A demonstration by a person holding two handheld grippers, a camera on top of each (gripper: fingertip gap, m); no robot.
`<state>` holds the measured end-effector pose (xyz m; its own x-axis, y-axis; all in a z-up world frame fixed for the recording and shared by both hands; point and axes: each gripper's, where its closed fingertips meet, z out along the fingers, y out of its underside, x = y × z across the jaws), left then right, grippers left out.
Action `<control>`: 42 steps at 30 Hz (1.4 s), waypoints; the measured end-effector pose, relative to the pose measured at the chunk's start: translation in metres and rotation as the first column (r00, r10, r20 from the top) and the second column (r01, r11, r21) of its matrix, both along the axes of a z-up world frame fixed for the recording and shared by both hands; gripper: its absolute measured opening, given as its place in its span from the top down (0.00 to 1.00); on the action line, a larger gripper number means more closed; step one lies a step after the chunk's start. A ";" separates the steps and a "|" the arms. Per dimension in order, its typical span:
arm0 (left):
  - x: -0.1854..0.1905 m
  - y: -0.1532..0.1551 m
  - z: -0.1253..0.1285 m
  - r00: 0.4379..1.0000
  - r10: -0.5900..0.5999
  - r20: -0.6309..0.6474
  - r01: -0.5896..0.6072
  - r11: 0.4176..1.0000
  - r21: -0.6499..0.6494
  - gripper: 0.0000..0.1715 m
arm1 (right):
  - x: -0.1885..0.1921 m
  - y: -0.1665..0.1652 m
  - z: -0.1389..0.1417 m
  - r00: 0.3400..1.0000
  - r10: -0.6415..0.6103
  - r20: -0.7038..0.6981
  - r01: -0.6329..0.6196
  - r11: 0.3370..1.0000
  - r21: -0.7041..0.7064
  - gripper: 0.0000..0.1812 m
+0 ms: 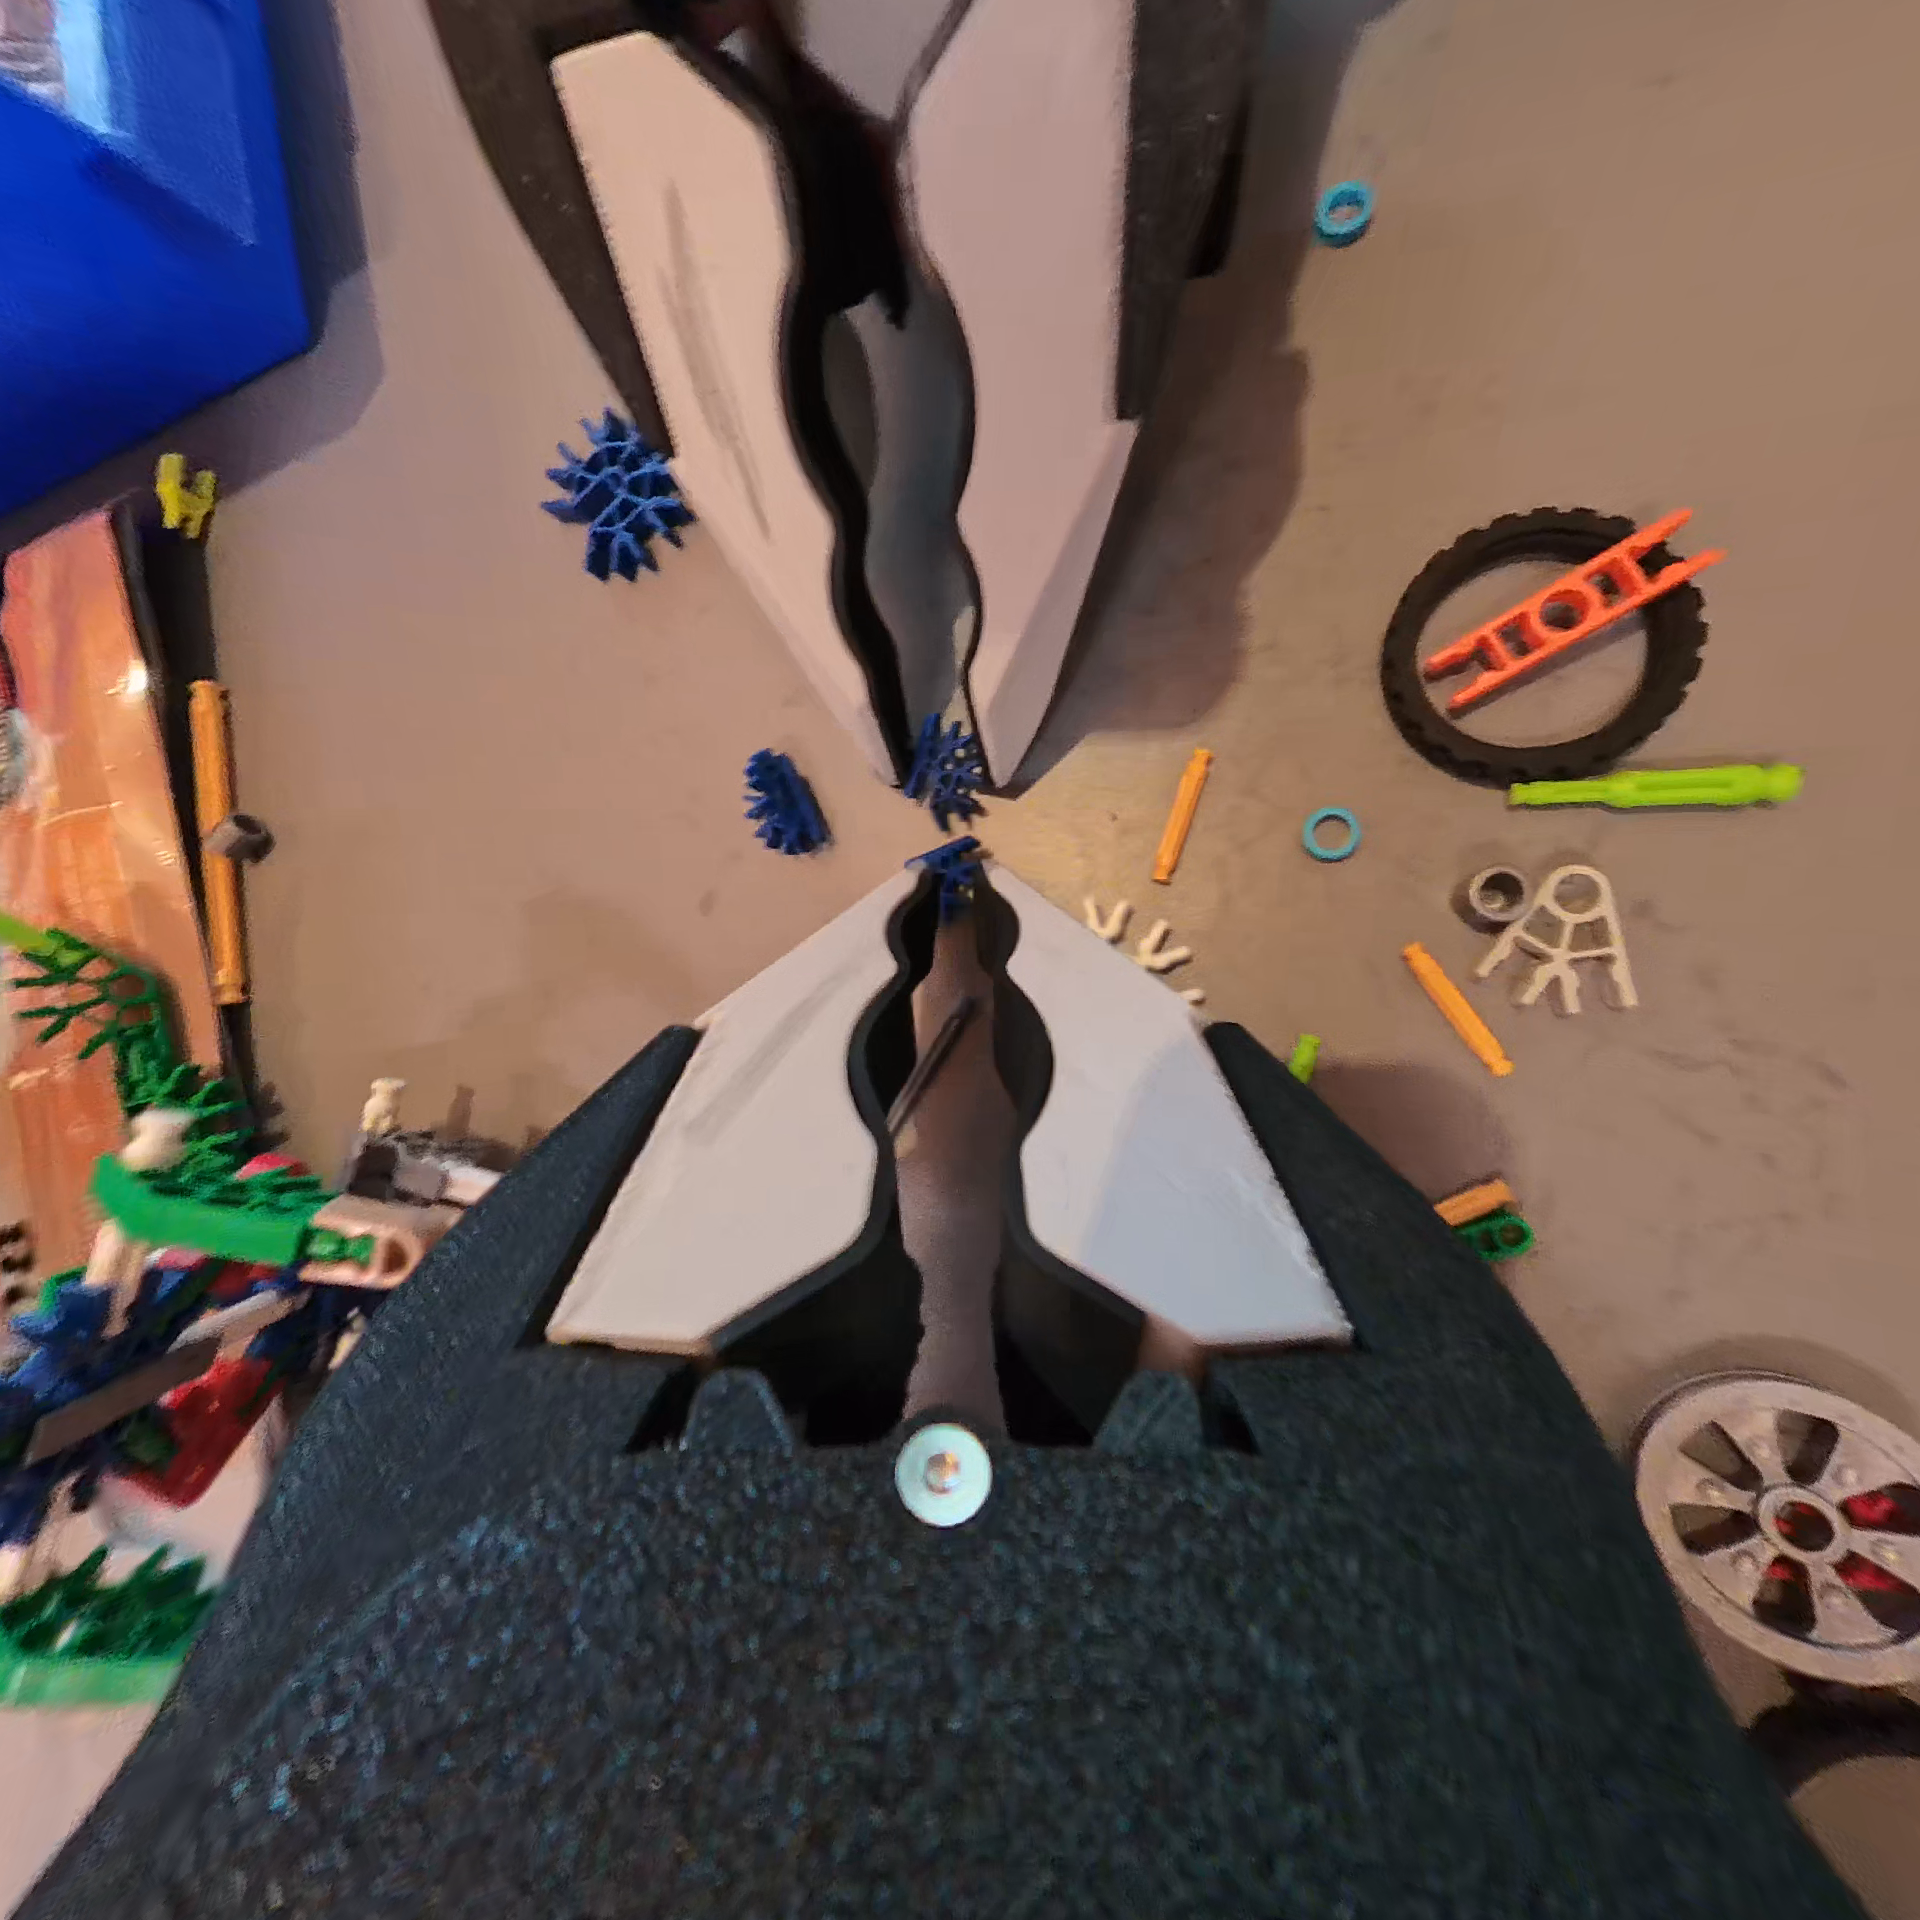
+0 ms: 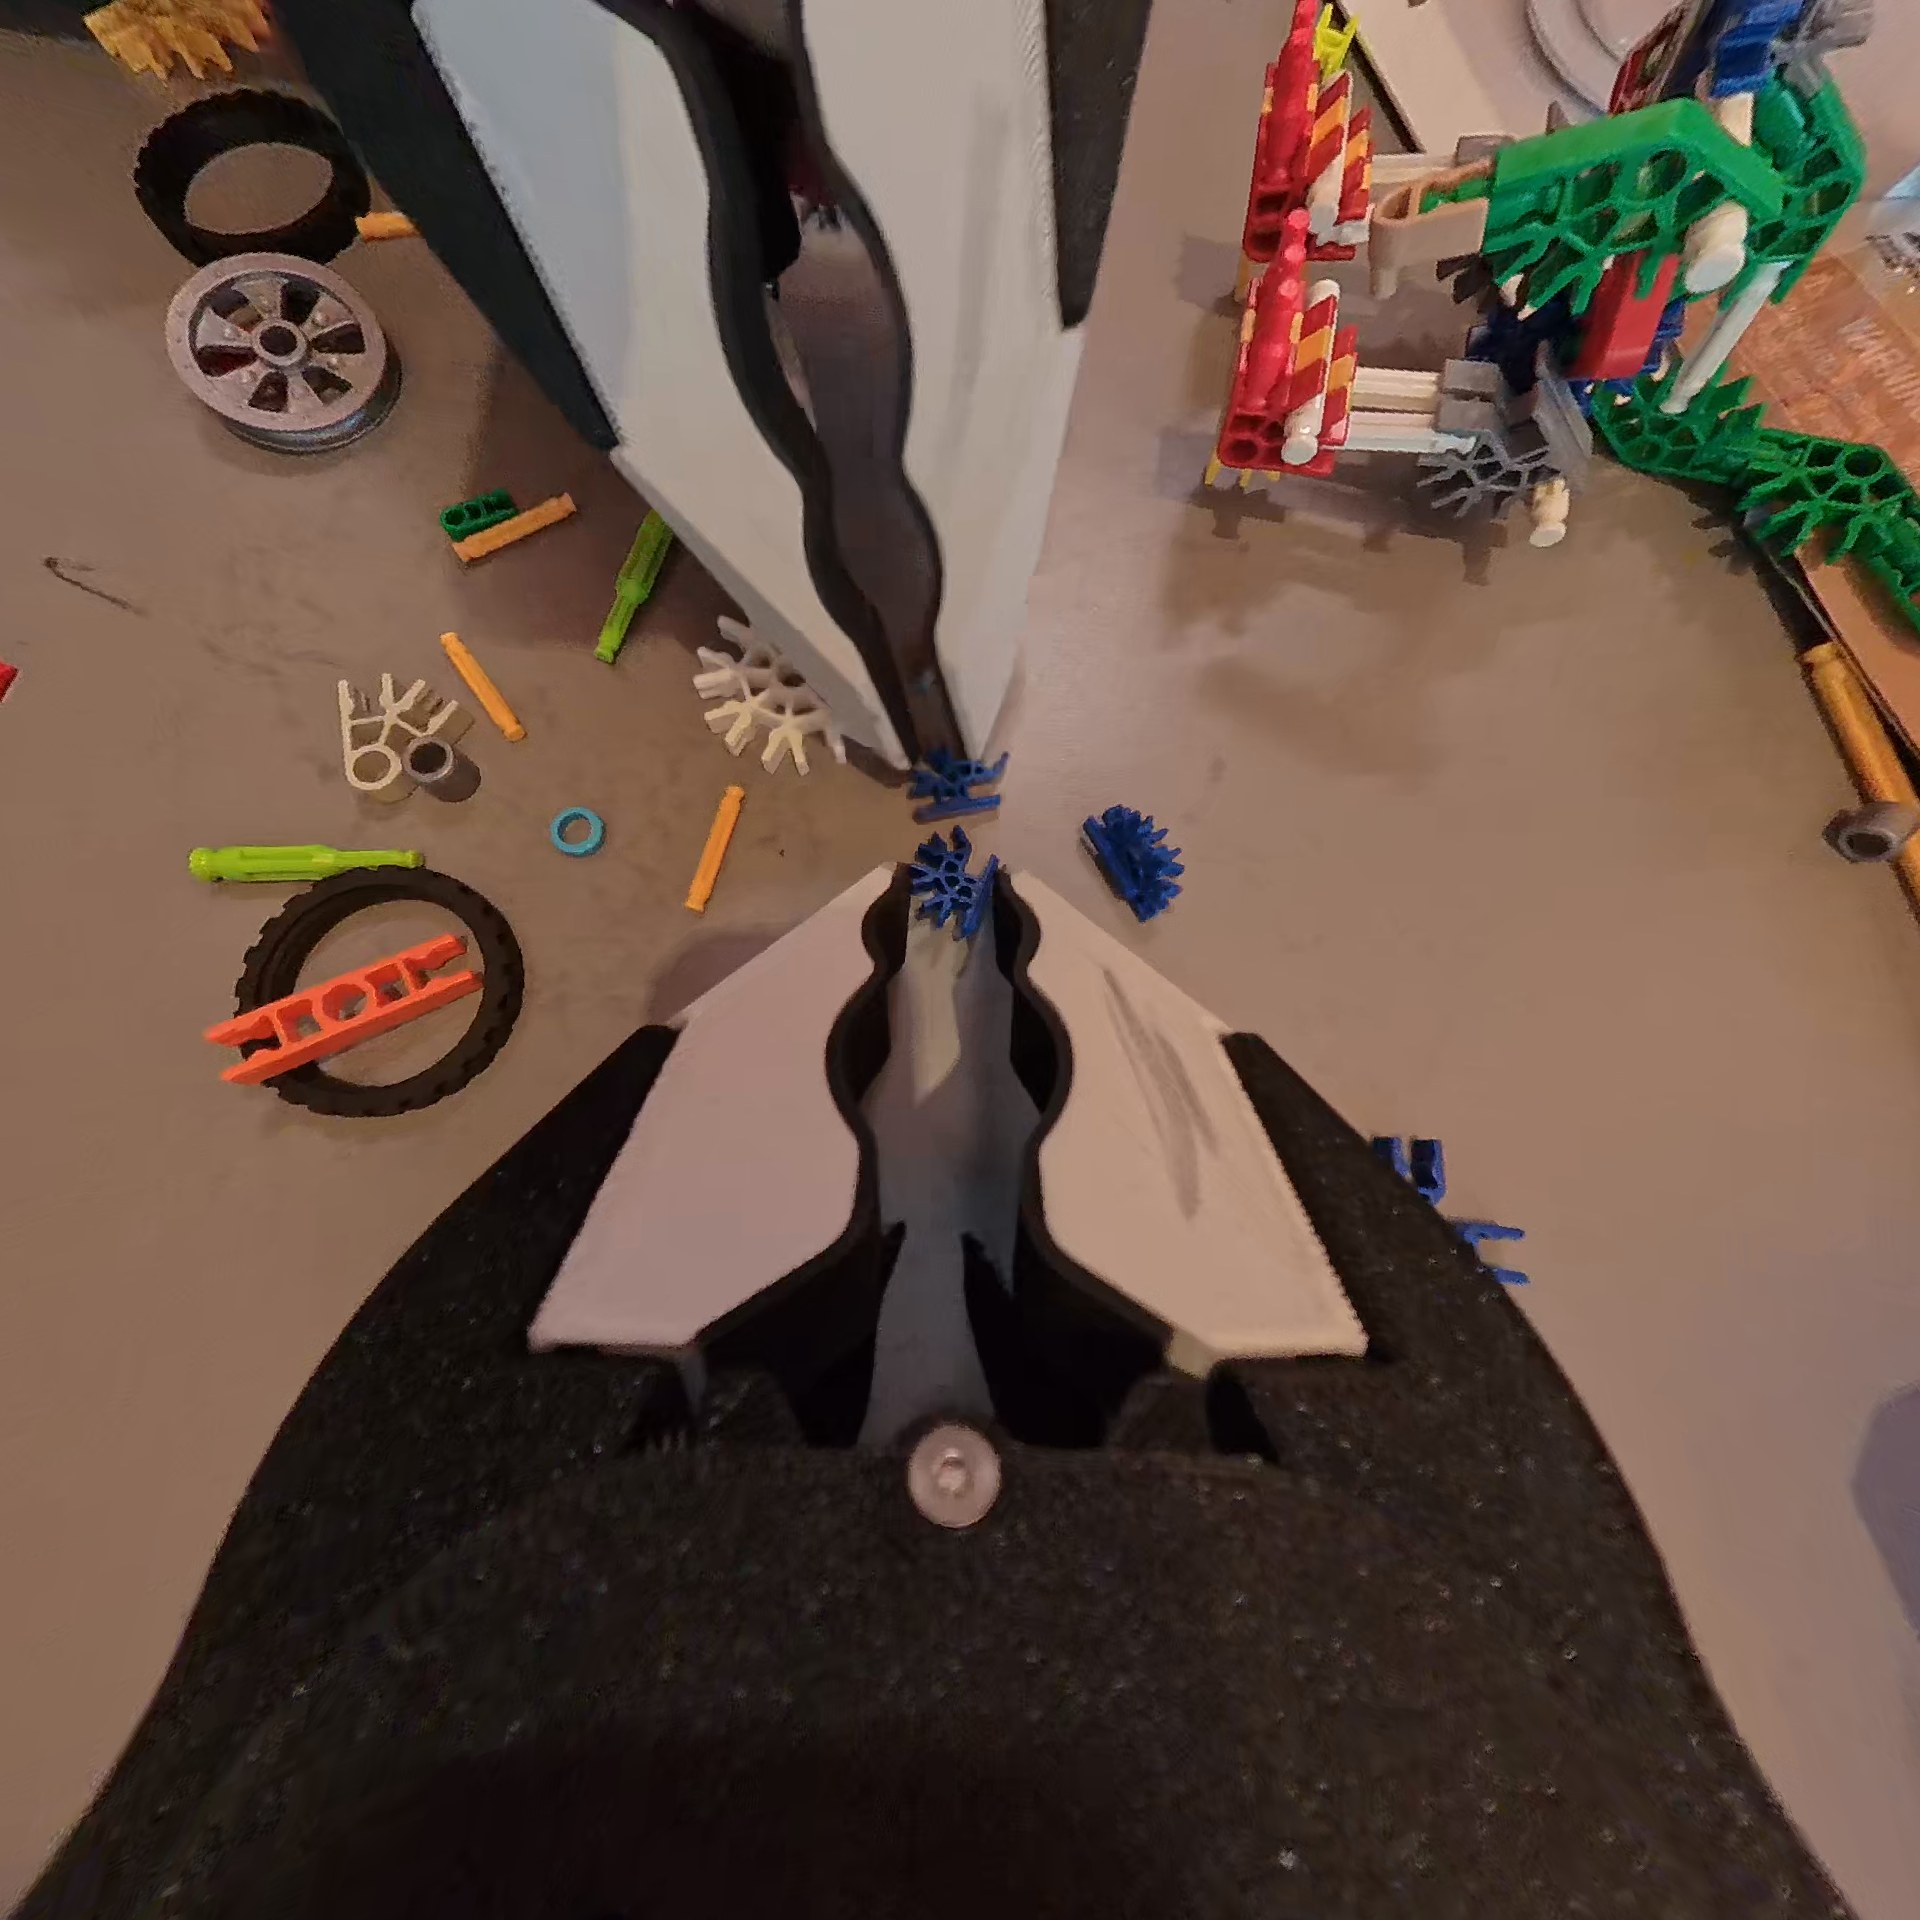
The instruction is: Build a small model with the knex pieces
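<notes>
No writing can be read here — no labels, numbers or signs.

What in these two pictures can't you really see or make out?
- Left wrist view: the colourful toy build is blurred and cut off by the left edge.
- Left wrist view: the white snowflake piece is mostly behind the left tongs.
- Right wrist view: a blue piece is half hidden behind the right tongs.
- Both views: whether the two blue pieces touch.

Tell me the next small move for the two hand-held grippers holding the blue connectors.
Probably ease them straight together. The left hand-held gripper and right hand-held gripper each pinch a blue snowflake connector, tips facing, with only a small gap between the pieces. Whether their slots line up is unclear.
</notes>
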<state>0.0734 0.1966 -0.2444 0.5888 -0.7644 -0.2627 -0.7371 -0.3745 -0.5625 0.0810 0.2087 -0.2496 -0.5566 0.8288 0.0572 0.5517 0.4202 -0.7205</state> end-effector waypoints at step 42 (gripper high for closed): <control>-0.018 0.001 -0.008 0.992 0.129 -0.015 -0.130 0.988 -0.089 0.94 | -0.005 -0.005 -0.002 1.000 -0.001 -0.007 0.001 1.000 0.021 0.92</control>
<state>0.0555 0.1971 -0.2525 0.6819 -0.7029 -0.2022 -0.6844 -0.5157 -0.5155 0.0756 0.2037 -0.2516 -0.5553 0.8279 0.0786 0.5470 0.4348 -0.7153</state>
